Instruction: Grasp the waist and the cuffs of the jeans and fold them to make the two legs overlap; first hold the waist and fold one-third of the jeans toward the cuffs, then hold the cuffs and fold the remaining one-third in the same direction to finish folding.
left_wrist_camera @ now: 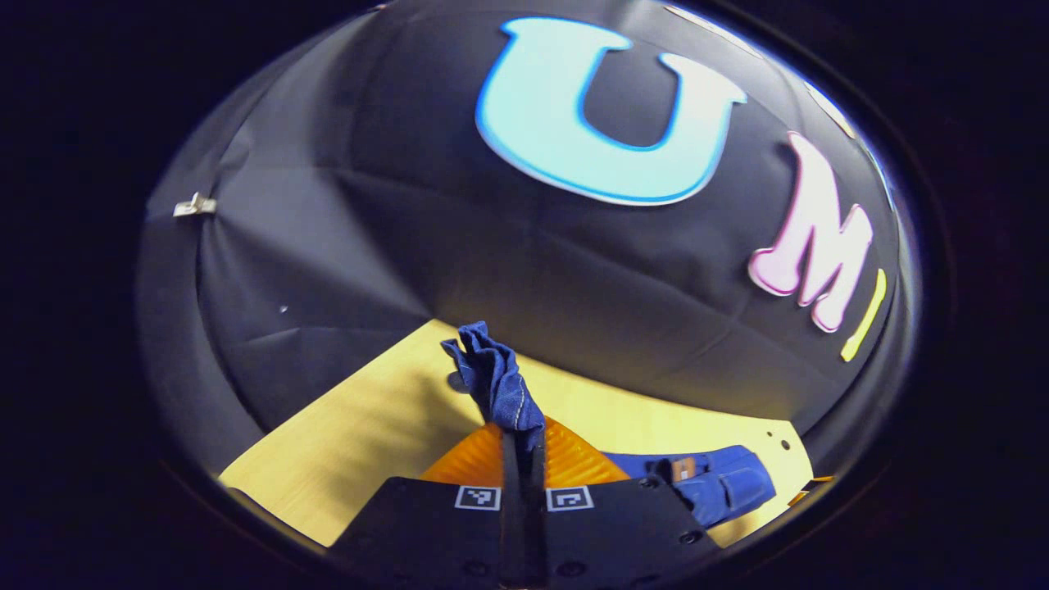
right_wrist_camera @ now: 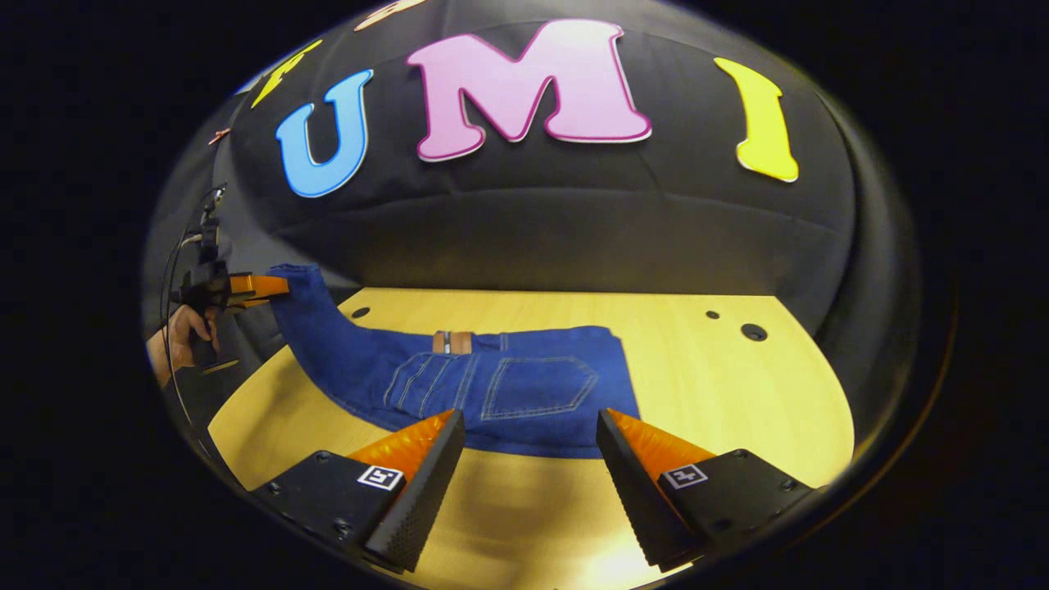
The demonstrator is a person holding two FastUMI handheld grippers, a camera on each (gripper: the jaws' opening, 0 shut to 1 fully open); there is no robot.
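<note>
left gripper [left_wrist_camera: 522,459]: we see it clamped on the cuffs [left_wrist_camera: 494,378], lifted
right gripper [right_wrist_camera: 529,459]: jaws wide, nothing held
jeans [right_wrist_camera: 508,385]: long axis runs left, waist nearest right gripper

Left gripper [left_wrist_camera: 523,459]: fingers pressed together on denim, raised at nine o'clock in the right gripper view. Right gripper [right_wrist_camera: 531,447]: fingers spread wide.

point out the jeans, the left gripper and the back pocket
jeans [right_wrist_camera: 361,373], right gripper view, on the leg.
left gripper [left_wrist_camera: 522,447], left gripper view, between its fingertips.
back pocket [right_wrist_camera: 537,387], right gripper view, on its middle.
</note>
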